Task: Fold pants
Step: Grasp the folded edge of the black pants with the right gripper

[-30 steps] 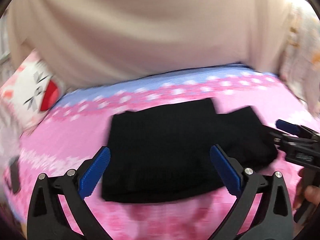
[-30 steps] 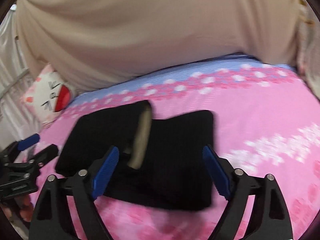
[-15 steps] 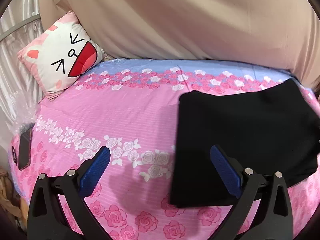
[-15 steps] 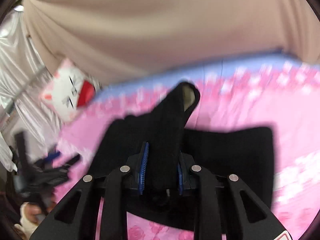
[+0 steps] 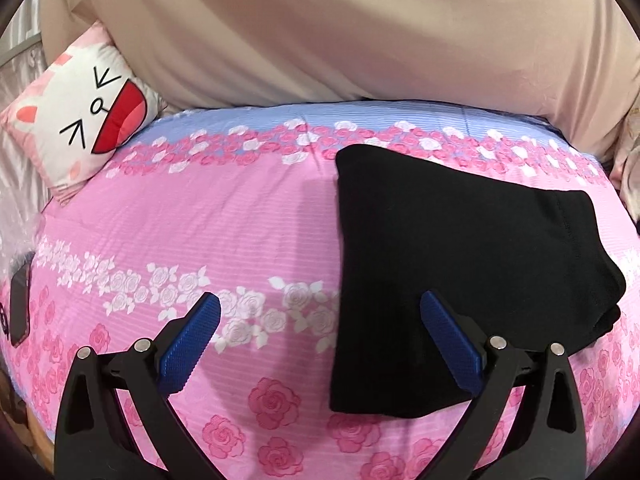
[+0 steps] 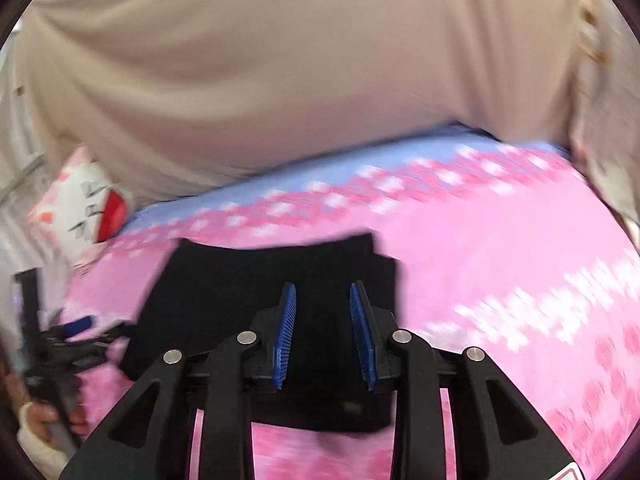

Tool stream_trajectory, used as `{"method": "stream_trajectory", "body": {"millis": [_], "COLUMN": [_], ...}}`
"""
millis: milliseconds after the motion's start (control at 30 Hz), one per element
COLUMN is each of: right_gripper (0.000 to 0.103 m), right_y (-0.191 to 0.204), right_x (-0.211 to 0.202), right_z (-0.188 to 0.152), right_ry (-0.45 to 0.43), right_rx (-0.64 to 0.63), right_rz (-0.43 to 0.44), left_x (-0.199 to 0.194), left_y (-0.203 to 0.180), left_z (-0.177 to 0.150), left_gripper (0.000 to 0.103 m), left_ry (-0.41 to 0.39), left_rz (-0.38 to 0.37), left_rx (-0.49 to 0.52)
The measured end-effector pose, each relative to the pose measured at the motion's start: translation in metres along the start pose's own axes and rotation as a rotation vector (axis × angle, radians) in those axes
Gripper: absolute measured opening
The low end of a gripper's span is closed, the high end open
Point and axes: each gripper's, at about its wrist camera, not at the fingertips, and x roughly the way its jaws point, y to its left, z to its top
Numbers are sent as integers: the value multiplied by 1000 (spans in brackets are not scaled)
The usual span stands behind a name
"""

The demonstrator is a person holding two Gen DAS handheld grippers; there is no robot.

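Observation:
The black pants (image 5: 452,264) lie folded into a compact block on the pink floral bedsheet (image 5: 208,232). My left gripper (image 5: 320,340) is wide open and empty, with its right finger over the pants' near left part. In the right wrist view the folded pants (image 6: 260,296) lie flat under my right gripper (image 6: 323,332). Its blue pads stand a narrow gap apart with nothing between them. The left gripper (image 6: 76,332) shows at the left edge of that view, held in a hand.
A white cat-face cushion (image 5: 80,116) leans at the back left of the bed. A beige curtain (image 5: 340,28) hangs behind the bed. A dark phone (image 5: 20,304) lies at the bed's left edge.
My right gripper let go of the pants' fold, which it held raised half a second ago; the fold now lies flat. My left gripper swung left off the pants earlier and has since edged back.

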Motion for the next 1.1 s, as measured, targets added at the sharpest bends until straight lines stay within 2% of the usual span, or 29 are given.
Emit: {"method": "stream_trajectory", "body": {"millis": [67, 133, 167, 233, 267, 333, 367, 567, 667, 700, 800, 867, 933, 1033, 1100], "right_gripper": [28, 29, 25, 24, 28, 29, 29, 29, 29, 29, 29, 32, 32, 32, 32], "right_y": [16, 17, 8, 7, 12, 29, 42, 94, 119, 130, 154, 166, 177, 183, 190], "right_x": [21, 66, 83, 77, 71, 50, 46, 61, 74, 83, 113, 133, 135, 118, 124], "right_z": [-2, -14, -25, -24, -20, -11, -9, -12, -14, -16, -33, -45, -44, -33, -40], "right_ry": [46, 150, 203, 173, 164, 98, 94, 134, 154, 168, 246, 264, 255, 234, 267], "right_rx": [-53, -87, -78, -31, -36, -81, -110, -211, -253, -270, -310, -344, -368, -323, -356], "right_rz": [7, -38, -80, -69, -65, -44, -19, 72, 110, 124, 154, 130, 105, 187, 179], "left_x": [2, 5, 8, 11, 13, 14, 14, 9, 4, 3, 7, 11, 15, 18, 18], "left_y": [-6, -13, -15, -17, -17, -16, -15, -6, 12, 22, 47, 62, 77, 88, 91], "left_z": [0, -2, -4, -6, -7, -8, -8, -7, -8, -9, -11, -12, -14, -15, -14], "left_gripper": [98, 98, 98, 98, 98, 98, 98, 98, 98, 98, 98, 98, 98, 98, 98], "left_ry": [9, 18, 23, 35, 40, 42, 42, 34, 14, 12, 19, 35, 51, 59, 57], "left_rz": [-4, -6, 1, 3, 6, 4, 2, 12, 70, 111, 193, 221, 238, 259, 263], "left_rx": [7, 21, 29, 38, 41, 41, 39, 28, 13, 6, -20, -45, -74, -84, -85]}}
